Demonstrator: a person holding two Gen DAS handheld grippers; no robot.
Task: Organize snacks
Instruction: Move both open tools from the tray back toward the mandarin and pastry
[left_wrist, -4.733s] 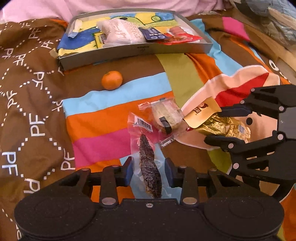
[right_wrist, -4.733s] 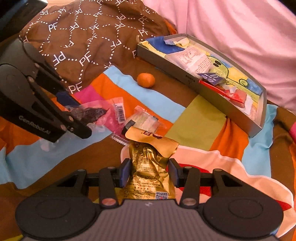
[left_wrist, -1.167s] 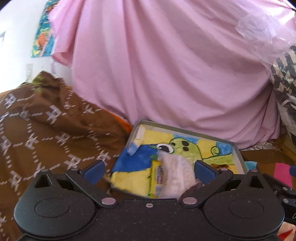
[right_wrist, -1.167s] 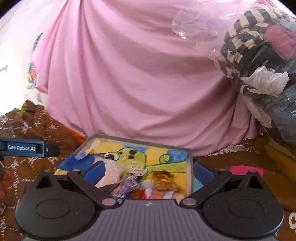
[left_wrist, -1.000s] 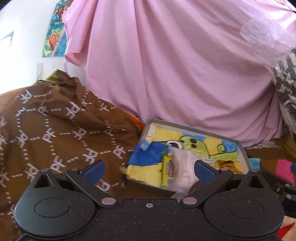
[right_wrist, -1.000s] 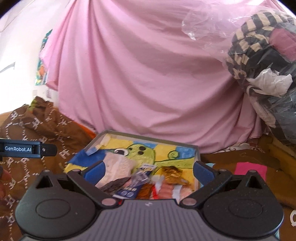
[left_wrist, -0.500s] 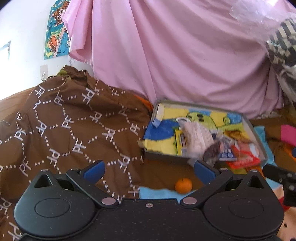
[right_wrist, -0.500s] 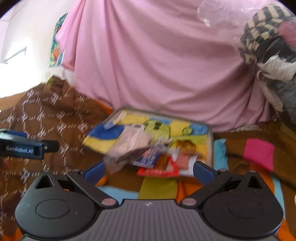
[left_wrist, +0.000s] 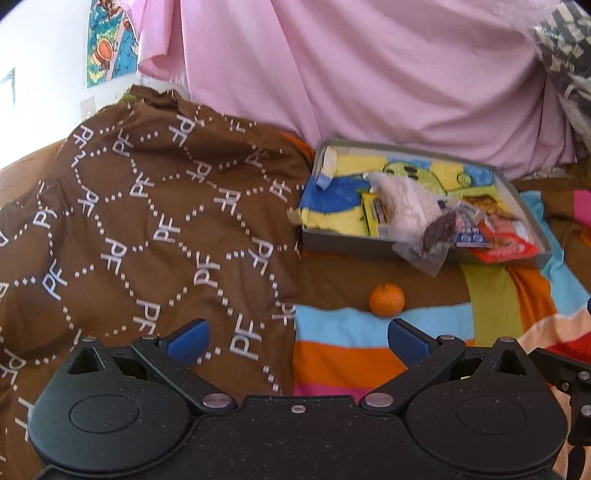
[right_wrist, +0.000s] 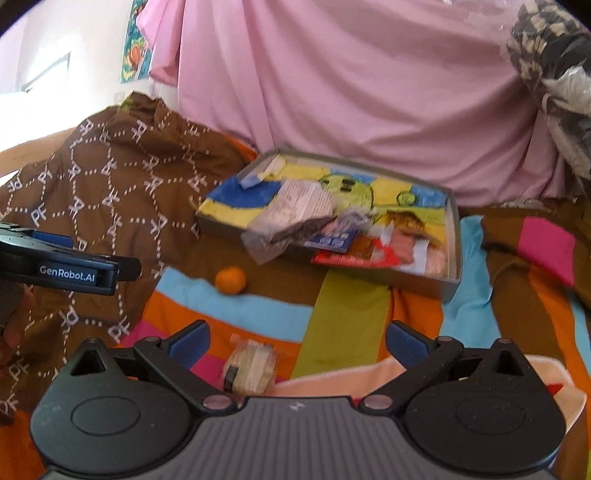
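Both claws empty. My left gripper (left_wrist: 295, 338) has its jaws spread wide, nothing between them, only quilt below. My right gripper (right_wrist: 295, 338) is just as wide, also holding nothing.

Nearest loose snack: wrapped cracker pack (right_wrist: 250, 365), lying on the striped blanket (right_wrist: 347, 325) right under the right claw, between its fingers from that view. Further out, the orange (left_wrist: 386, 299) sits alone on the blanket, short of the tray and near its front wall. Then the tray (left_wrist: 343, 242) with the pile: white packet (left_wrist: 404, 201), blue sachet (left_wrist: 471, 236), red pouch (left_wrist: 506, 249), gold bag (right_wrist: 406, 221) at the back. The clear dried-fish packet (left_wrist: 430, 242) hangs over the tray's front wall, half in, half out.

Risks, my guess: the fish packet looks poised to slide off the rim if the soft bedding gets pressed or the tray is bumped. The orange will likely roll if a finger clips it off-centre. The cracker pack is crinkly film; a hard squeeze could crush it, a shallow pinch could slip. The tray's right half is crowded, so dropping more there may push the red pouch over the edge.
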